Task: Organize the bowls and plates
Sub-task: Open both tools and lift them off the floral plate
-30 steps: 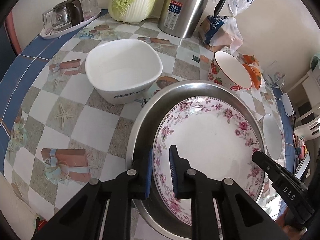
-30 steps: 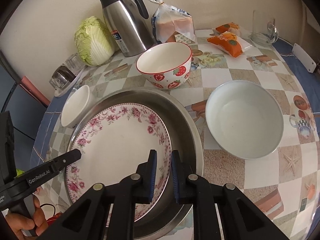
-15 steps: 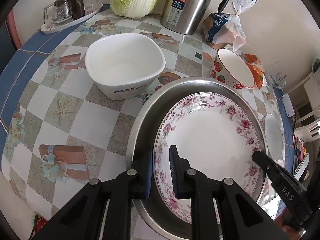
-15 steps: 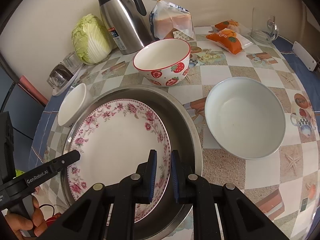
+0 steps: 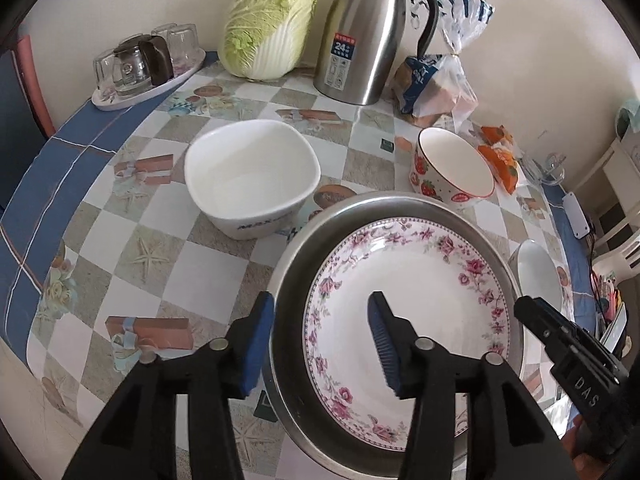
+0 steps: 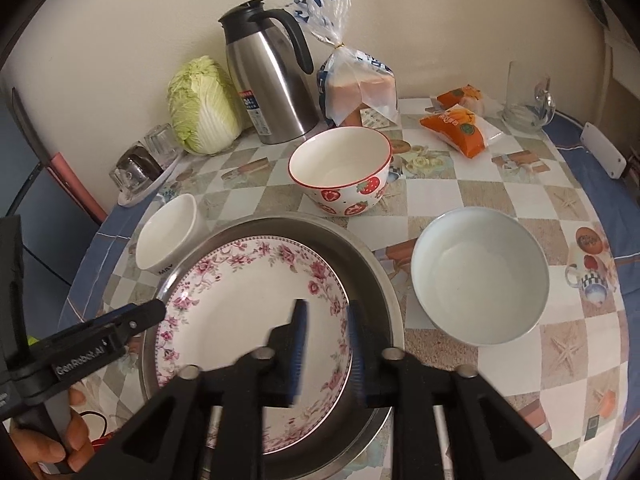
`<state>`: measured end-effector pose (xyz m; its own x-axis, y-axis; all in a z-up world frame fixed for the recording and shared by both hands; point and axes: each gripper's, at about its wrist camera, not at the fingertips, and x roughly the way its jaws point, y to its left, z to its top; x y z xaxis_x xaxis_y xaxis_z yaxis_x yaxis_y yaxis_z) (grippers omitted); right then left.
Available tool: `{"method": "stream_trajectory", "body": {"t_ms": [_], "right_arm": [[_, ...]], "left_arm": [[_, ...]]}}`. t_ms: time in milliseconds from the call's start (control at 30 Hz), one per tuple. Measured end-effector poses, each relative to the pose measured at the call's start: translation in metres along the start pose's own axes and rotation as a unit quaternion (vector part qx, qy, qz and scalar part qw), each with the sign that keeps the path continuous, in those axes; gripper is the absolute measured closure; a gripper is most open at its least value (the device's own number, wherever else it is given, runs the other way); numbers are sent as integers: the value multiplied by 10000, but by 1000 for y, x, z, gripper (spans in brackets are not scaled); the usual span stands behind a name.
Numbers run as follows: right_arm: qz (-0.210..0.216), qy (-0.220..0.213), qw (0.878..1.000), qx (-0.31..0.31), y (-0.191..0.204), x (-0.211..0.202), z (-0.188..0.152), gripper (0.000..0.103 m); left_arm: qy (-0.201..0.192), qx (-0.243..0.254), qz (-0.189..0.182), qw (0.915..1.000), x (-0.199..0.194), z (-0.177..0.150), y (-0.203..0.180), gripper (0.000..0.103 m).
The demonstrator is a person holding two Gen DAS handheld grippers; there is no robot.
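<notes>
Both grippers have just been opening: a second ago each pair of blue pads pinched one side of the nested dishes, and now the left gripper (image 5: 322,336) stands spread, one pad outside the steel basin (image 5: 288,280) on the tablecloth (image 5: 120,240) side, the other over the floral plate (image 5: 420,280), with both rims between them and no pad pressing. On the opposite side the right gripper (image 6: 328,340) is parted more narrowly astride the plate's rim, motion-blurred, gripping nothing. That plate lies flat inside the basin at the table's near edge, unchanged. Around it stand the square white bowl (image 5: 252,176), the strawberry bowl (image 6: 340,168) and the round white bowl (image 6: 480,276), each apart from the basin. Cabbage (image 5: 268,24), steel jug (image 5: 364,36) and bagged bread (image 6: 356,84) stay by the wall
</notes>
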<state>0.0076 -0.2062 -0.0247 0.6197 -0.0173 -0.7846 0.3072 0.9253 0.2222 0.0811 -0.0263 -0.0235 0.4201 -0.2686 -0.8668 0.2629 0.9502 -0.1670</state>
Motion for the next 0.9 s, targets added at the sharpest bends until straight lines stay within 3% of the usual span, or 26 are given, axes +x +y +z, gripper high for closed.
{"method": "stream_trajectory", "body": {"t_ms": [33, 67, 167, 233, 367, 433, 700, 900], "right_arm": [[-7, -7, 10000, -1, 0, 0, 0, 50], [6, -8, 10000, -4, 0, 1, -1, 47], [44, 31, 10000, 14, 0, 3, -3, 42], [-23, 70, 10000, 4, 0, 6, -6, 30], [-63, 128, 9999, 75, -2, 10, -8, 22], [-76, 145, 9998, 110, -4, 12, -10, 12], [-157, 112, 9996, 211, -7, 12, -7, 0], [-186, -137, 9989, 414, -13, 2, 2, 0]], "left_arm": [[-26, 5, 47, 10000, -1, 0, 1, 40], [-54, 15, 123, 9999, -1, 1, 1, 36], [-40, -69, 228, 9997, 1, -1, 5, 34], [27, -174, 265, 9995, 5, -3, 9, 32], [131, -224, 340, 9991, 15, -5, 11, 19], [141, -230, 354, 9990, 17, -6, 10, 18], [154, -190, 336, 9991, 18, 1, 8, 17], [-60, -170, 311, 9994, 7, 17, 8, 8]]}}
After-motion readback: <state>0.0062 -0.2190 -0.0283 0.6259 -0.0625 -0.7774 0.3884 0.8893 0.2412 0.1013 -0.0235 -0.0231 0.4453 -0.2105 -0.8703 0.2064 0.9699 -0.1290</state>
